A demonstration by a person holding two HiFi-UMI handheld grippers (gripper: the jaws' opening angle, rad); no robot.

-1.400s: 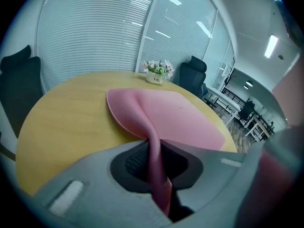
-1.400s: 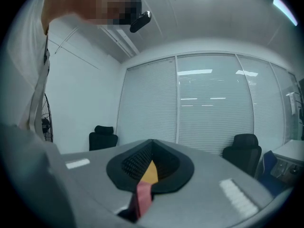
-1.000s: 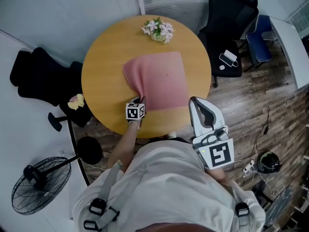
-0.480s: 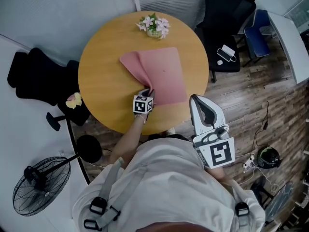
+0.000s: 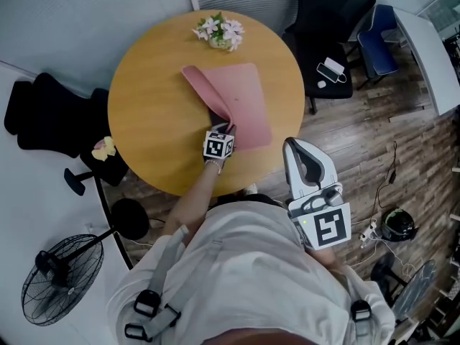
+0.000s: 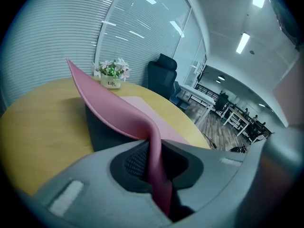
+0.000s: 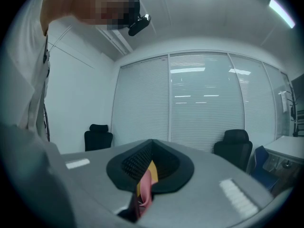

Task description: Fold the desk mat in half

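At the bottom of the head view is the person's white shirt [image 5: 237, 279]. Above it to the right, the right gripper [image 5: 290, 148] hangs off the worktop's near rim. In its own view its jaws [image 7: 147, 170] stand close together on nothing, and a thin strip of pink and yellow shows through the slit between them. Its cube carries a black-and-white square marker.

The left gripper [image 5: 226, 129] is over the worktop [image 5: 151, 113], near its front edge. Its jaws are clamped on the near edge of the pink desk mat [image 5: 244, 99]. In the left gripper view [image 6: 154, 146] the mat [image 6: 109, 108] runs between the ribbed pads and rises away as a curved, standing sheet. One half is lifted and leans over towards the right of the frame. The other half lies flat, right of the round wooden worktop's [image 6: 42, 127] middle.

Beyond the mat's far corner, apart from it and near the far rim, stands a small pot of pale flowers [image 5: 218, 31]. The pot's label [image 6: 111, 83] begins "Lif"; the rest is too small to read.

Around the worktop:
- At the left, a black chair [image 5: 47, 113] with a small yellow-pink thing [image 5: 103, 148] beside it.
- At the lower left, a floor fan [image 5: 61, 279].
- At the upper right, a black office chair [image 5: 334, 13] with white gadgets [image 5: 332, 70] on its seat.
- Past that chair, a blue chair [image 5: 377, 45] and a pale desk [image 5: 420, 49] on wooden flooring.
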